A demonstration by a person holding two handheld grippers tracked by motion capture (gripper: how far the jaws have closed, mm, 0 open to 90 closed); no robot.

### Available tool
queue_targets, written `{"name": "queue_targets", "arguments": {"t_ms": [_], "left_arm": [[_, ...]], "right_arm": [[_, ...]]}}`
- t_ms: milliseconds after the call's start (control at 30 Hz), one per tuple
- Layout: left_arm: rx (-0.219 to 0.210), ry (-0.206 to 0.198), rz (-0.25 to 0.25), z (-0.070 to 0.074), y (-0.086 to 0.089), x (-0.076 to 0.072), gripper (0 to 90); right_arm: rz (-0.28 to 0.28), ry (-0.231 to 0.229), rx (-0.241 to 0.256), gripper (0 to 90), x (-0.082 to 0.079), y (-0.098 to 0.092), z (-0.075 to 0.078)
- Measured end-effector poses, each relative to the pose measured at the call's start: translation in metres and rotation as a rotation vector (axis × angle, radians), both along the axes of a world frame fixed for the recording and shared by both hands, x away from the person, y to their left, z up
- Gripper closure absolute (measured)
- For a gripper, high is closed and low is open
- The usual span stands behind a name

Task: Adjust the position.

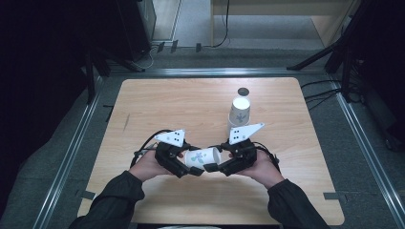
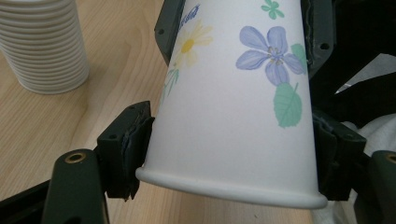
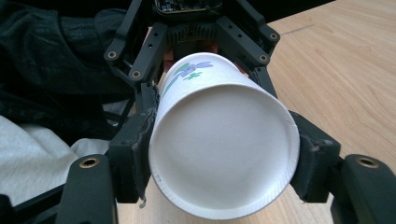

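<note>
I hold one white paper cup printed with blue and yellow flowers (image 1: pixel 203 159) lying on its side between my two tools, above the near middle of the pale wooden table (image 1: pixel 157 102), at about six o'clock from the table's centre. My left gripper (image 1: pixel 187 168) pinches it from nine o'clock; in the left gripper view the black pads (image 2: pixel 134 140) press the cup (image 2: pixel 233 107) just above its rolled rim on both sides. My right gripper (image 1: pixel 214 167) clamps the other end from three o'clock: in the right gripper view its pads (image 3: pixel 137 140) bear on the wall around the recessed flat base (image 3: pixel 224 140), with the left gripper (image 3: pixel 191 35) gripping farther along. So both pairs of jaws are closed on the same cup, neither spread.

I judge the cup to be very light, thin-walled and easily crushed. The wall dents under side pressure, while the rolled rim and the base ring are its stiffest parts, so a grip near either end, as now, seems soundest. The coated paper looks smooth and may slip if I loosen too far.

Farther off, at about one o'clock, an upside-down stack of the same white paper cups (image 1: pixel 238 114) stands on the table; its ribbed rims (image 2: pixel 44 51) appear in the left gripper view. Beyond it, near the far edge, lies a small dark round disc (image 1: pixel 243 91); I cannot tell what it is.
</note>
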State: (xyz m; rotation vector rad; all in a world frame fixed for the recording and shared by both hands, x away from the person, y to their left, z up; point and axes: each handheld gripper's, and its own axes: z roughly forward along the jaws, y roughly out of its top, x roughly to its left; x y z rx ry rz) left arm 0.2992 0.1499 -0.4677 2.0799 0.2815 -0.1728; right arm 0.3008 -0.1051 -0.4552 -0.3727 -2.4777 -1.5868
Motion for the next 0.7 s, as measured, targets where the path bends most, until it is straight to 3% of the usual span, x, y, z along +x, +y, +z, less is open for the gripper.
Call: {"name": "queue_targets", "arguments": {"t_ms": [167, 400, 600, 700], "left_arm": [[-0.007, 0.01, 0.008, 0.0, 0.003, 0.002, 25.1], [-0.027, 0.014, 0.043, 0.004, 0.015, 0.006, 25.2], [0.018, 0.01, 0.066, 0.016, 0.024, 0.009, 25.1], [0.04, 0.03, 0.076, 0.02, 0.028, 0.011, 25.1]], "right_arm": [[-0.019, 0.009, 0.005, 24.3, 0.001, -0.002, 0.0], [-0.049, 0.008, -0.017, 21.8, 0.003, -0.012, 0.0], [-0.059, -0.012, -0.059, 22.9, 0.002, -0.019, -0.002], [-0.067, -0.013, -0.081, 23.3, 0.001, -0.019, -0.004]]}}
